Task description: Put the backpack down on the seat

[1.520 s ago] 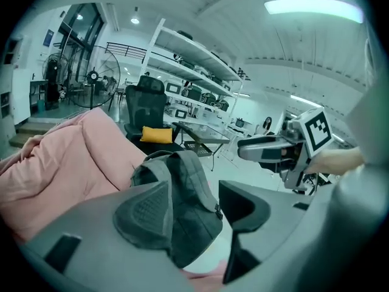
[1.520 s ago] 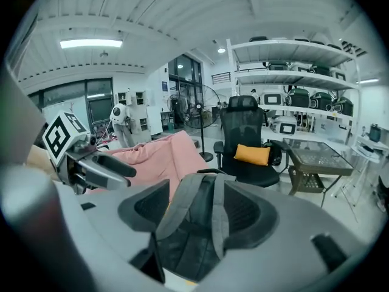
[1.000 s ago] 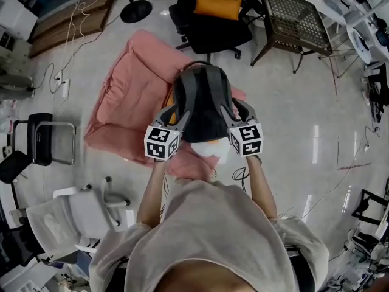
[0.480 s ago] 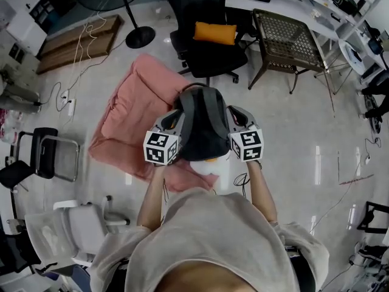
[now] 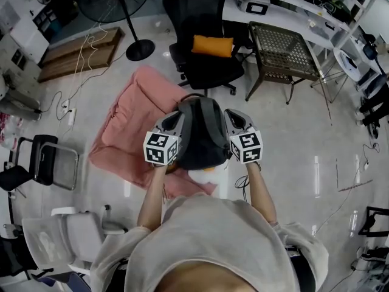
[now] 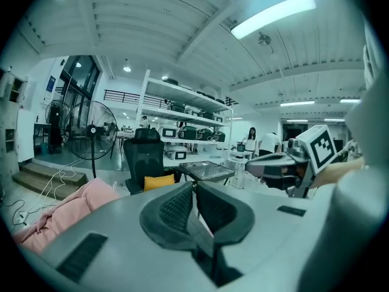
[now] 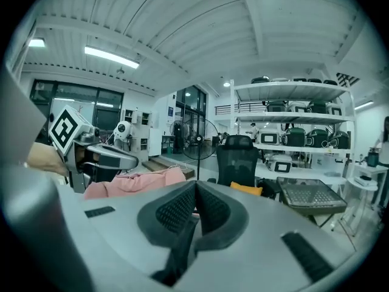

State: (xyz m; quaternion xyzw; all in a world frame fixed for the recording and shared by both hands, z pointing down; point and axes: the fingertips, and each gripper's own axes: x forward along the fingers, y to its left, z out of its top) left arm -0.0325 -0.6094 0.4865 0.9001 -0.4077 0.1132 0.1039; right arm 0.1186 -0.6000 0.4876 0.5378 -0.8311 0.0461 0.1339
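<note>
Shut since a second ago, our left gripper (image 6: 195, 185) and right gripper (image 7: 196, 185) are pinching the backpack (image 5: 202, 132) straps above the pink seat (image 5: 130, 114)

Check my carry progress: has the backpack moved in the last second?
No, barely: the backpack still covers the right edge of the pink seat; the whole view shifted down together.
</note>
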